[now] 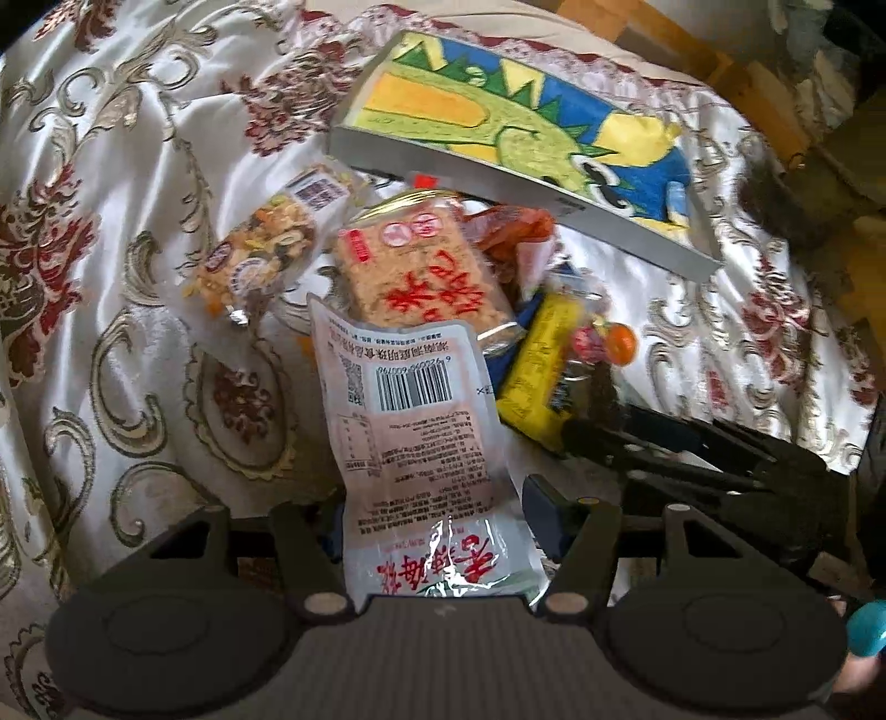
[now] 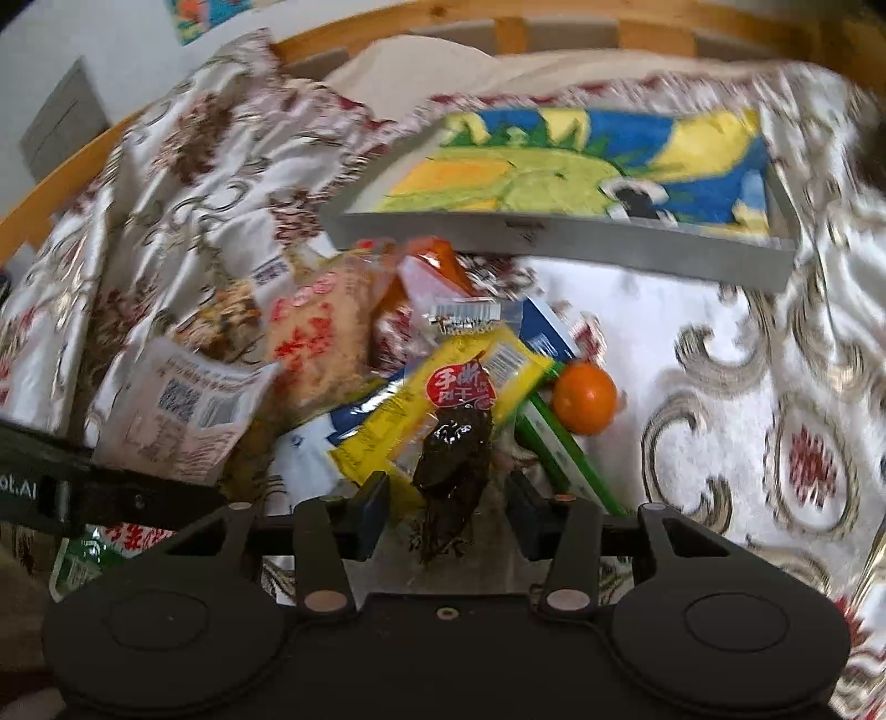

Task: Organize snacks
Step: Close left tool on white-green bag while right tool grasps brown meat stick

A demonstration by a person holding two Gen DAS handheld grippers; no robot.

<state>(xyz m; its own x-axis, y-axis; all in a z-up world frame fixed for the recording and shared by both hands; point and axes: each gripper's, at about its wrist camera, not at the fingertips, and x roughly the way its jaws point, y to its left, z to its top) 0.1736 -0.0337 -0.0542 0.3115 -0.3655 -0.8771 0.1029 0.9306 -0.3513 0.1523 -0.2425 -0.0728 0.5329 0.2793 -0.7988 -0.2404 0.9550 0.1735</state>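
A pile of snack packets lies on a patterned cloth. My left gripper [image 1: 437, 520] has its jaws around a white barcode packet [image 1: 410, 421]; the fingers stand a little apart from it, so the grip is unclear. Beyond it lie a rice-cracker packet [image 1: 421, 271], a mixed-nut packet [image 1: 260, 249] and a yellow packet [image 1: 542, 365]. My right gripper [image 2: 448, 509] is open, its fingers either side of the dark end of the yellow packet [image 2: 443, 399]. An orange [image 2: 584, 396] lies to its right. The white packet also shows in the right wrist view [image 2: 183, 410].
A grey tray [image 1: 498, 183] with a bright dinosaur picture stands behind the pile; it also shows in the right wrist view [image 2: 554, 243]. A green-edged packet [image 2: 565, 454] lies under the orange. A wooden frame [image 2: 498, 27] runs along the back. The other gripper's arm [image 1: 692, 448] reaches in from the right.
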